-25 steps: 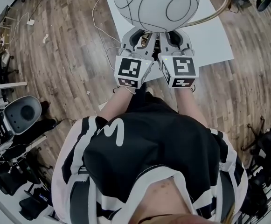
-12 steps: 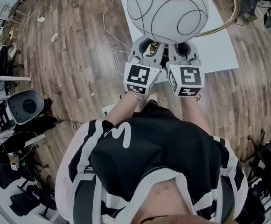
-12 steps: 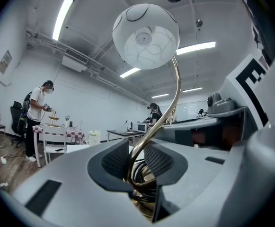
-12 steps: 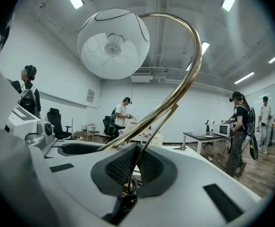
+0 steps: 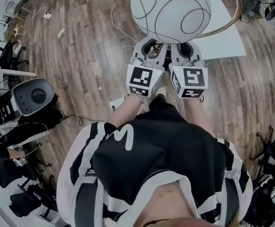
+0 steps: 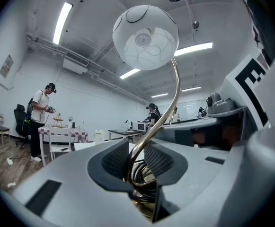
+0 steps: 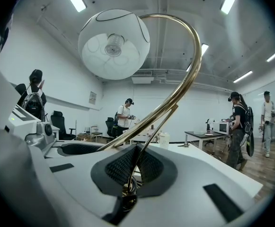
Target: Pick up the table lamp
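Note:
The table lamp has a white globe shade (image 5: 170,11) with thin black rings and a curved brass stem (image 5: 233,14). In the head view it hangs in front of me, held off the white table (image 5: 225,41) by both grippers side by side under the shade. My left gripper (image 5: 149,49) is shut on the brass stem (image 6: 168,103) just above its coiled foot. My right gripper (image 5: 181,49) is shut on a thin brass rod (image 7: 149,126) of the same lamp. From both gripper views the globe (image 7: 113,44) looms overhead. The lamp's foot is mostly hidden between the pads.
Wooden floor lies below the grippers, with white cables (image 5: 118,30) trailing to the table. A grey round-topped machine (image 5: 33,96) and dark gear stand at the left. Other people (image 6: 42,119) (image 7: 236,126) and tables (image 6: 64,134) stand across the room.
Both grippers have carried the lamp back from the white table towards me. They were over the table's edge; now they hang over the wooden floor. Neither grip has changed.

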A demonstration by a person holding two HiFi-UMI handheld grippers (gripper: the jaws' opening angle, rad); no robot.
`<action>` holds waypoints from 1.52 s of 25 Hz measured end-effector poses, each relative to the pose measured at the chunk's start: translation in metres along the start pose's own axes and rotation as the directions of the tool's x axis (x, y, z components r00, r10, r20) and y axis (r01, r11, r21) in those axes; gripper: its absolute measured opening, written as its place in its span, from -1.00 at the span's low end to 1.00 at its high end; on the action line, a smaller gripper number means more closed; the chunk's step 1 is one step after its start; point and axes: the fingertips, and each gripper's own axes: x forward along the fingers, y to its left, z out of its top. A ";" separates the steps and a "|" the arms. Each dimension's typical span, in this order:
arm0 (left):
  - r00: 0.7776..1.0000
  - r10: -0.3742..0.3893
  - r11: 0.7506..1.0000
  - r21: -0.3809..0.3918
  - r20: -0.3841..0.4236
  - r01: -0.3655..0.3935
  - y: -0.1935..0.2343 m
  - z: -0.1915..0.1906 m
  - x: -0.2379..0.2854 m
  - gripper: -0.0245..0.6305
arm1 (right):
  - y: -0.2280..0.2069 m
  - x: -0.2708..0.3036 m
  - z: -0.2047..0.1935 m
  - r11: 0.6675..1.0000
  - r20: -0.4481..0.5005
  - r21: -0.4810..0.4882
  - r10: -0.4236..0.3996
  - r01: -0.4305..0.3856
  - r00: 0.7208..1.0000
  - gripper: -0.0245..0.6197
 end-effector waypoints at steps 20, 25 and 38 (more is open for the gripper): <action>1.000 -0.016 0.999 0.030 0.013 0.015 -0.051 0.009 -0.150 -0.63 | 0.103 -0.120 0.004 0.999 0.011 0.024 0.021 -0.021 1.000 -0.88; 0.999 -0.014 0.999 0.039 0.033 0.013 -0.055 0.017 -0.174 -0.63 | 0.122 -0.137 0.012 0.999 0.015 0.036 0.041 -0.041 0.999 -0.88; 0.999 -0.051 0.998 0.028 0.015 0.051 -0.092 0.008 -0.201 -0.63 | 0.127 -0.180 0.002 1.000 0.020 0.013 -0.012 0.012 1.000 -0.88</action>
